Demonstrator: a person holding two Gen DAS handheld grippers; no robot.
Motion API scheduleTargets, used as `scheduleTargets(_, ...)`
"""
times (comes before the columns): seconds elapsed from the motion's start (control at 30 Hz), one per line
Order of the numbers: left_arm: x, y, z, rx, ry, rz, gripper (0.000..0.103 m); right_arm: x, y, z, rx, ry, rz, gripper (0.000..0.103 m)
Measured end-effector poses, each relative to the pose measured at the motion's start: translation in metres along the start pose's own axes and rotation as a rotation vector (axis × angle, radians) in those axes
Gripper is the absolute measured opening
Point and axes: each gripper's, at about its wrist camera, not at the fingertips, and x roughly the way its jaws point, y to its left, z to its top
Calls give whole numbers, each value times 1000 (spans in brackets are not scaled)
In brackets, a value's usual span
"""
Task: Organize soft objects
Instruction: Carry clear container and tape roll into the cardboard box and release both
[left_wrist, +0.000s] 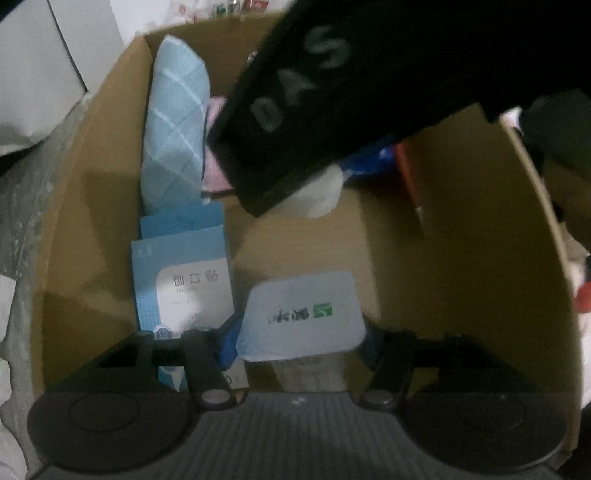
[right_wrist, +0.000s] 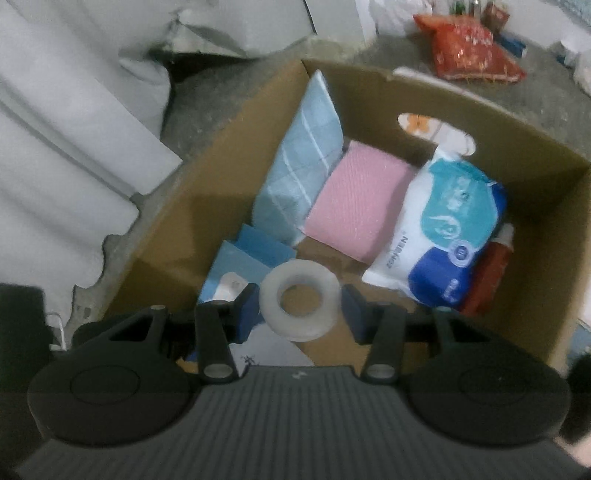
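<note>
Cardboard box (right_wrist: 229, 147), contents left to right — blue checked cloth (right_wrist: 299, 162) leaning on the left wall, pink folded cloth (right_wrist: 358, 203), wet-wipe pack (right_wrist: 447, 229), red item (right_wrist: 491, 269) against the right wall. Left gripper (left_wrist: 299, 332) grasps a pale blue tissue pack (left_wrist: 299, 317) over the box floor. Right gripper (right_wrist: 299, 310) is clenched on a translucent tape roll (right_wrist: 301, 299) — above the box's near end.

My right tongs (right_wrist: 301, 308) grip a whitish roll of tape (right_wrist: 300, 303), a blue pad pressed to each side, above the near end of an open cardboard box (right_wrist: 236, 140). In the box a light blue checked cloth (right_wrist: 301, 162) leans on the left wall, a pink folded cloth (right_wrist: 360, 205) just beside it, then a white and blue wipes pack (right_wrist: 443, 229) touching a red item (right_wrist: 489, 273) at the right wall. Blue cartons (right_wrist: 255, 251) lie nearer me. A red cushion (right_wrist: 467, 48) sits on the floor beyond.
</note>
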Motion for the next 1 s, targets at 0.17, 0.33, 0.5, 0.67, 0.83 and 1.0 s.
scheduleTargets(0.17, -1, 7, 0, -11, -33, -9, 61, 35, -8, 12, 27, 43, -17, 47)
scheduleTargets(0.33, -12, 4, -4, 29, -126, 18, 61, 52, -13, 15, 39, 63, -26, 47)
scheduleTargets(0.5, -13, 4, -4, 36, -192, 27, 61, 45, -11, 20, 25, 22, -22, 48)
scheduleTargets(0.67, -4, 2, -3, 47, -136, 19, 63, 48, -13, 22, 23, 31, -34, 48)
scheduleTargets(0.83, -9, 4, -1, 50, -116, 16, 66, 62, -20, 19, 44, 73, -30, 48)
scheduleTargets(1.0, -6, 5, 2, 33, -93, -4, 68, 67, -19, 22, 52, 72, -36, 53)
